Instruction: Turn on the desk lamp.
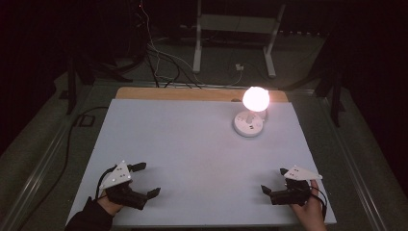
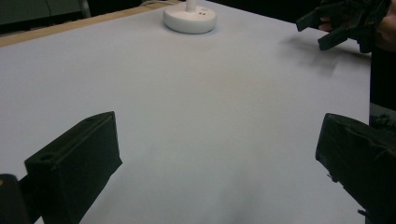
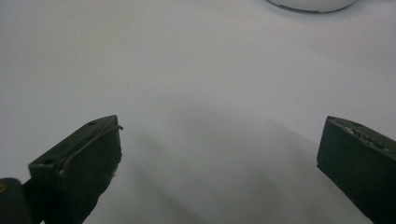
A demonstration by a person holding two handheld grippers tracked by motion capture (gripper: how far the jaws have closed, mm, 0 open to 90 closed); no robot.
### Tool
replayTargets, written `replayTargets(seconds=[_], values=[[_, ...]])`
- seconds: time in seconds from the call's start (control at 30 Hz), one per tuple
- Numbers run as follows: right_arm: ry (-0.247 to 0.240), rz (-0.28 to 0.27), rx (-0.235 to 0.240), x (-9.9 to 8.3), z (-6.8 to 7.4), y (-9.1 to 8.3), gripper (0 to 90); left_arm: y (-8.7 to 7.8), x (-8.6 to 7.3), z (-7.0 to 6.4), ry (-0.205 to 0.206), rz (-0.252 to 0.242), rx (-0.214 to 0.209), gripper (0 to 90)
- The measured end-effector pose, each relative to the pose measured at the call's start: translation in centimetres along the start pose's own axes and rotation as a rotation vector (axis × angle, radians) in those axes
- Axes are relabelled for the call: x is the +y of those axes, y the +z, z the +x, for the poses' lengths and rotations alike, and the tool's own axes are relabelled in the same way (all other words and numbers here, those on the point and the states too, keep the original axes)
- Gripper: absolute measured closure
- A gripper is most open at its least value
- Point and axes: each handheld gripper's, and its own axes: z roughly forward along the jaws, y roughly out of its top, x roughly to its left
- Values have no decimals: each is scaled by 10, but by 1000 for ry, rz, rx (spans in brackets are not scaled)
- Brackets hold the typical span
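Resting near the front edge of the table [image 1: 192, 144], the left gripper [image 1: 149, 180] sits at about 7 o'clock on the white tabletop in the high view, held by a hand [image 1: 108, 207] in a dark sleeve. Its jaws stand wide apart with nothing between them; the left gripper view shows bare white surface across the whole gap. The right gripper [image 1: 272, 180] sits at about 5 o'clock, gripped by the other hand [image 1: 308, 209], and its jaws are spread just as wide and grip nothing, with bare tabletop between them in the right gripper view. The two grippers are well apart, and their jaws point inward toward each other.

The lamp [image 1: 255, 98] stands at about 1 o'clock on the table, well apart from both grippers. Its round bulb is lit and glows brightly above a round white base [image 1: 248, 124] that sits flat on the tabletop. In the left gripper view the base [image 2: 189, 19] lies at 12 o'clock, and the right gripper [image 2: 327, 32] at about 2 o'clock.
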Motion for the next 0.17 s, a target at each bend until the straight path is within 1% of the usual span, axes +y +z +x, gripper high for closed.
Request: replayTargets(seconds=[0.07,0.17], values=[[-9,4,-4,0,1,1,0,0,0,0,-3,-6,0,4],[-6,4,-3,0,0,1,0,0,0,0,-2,-4,0,4]])
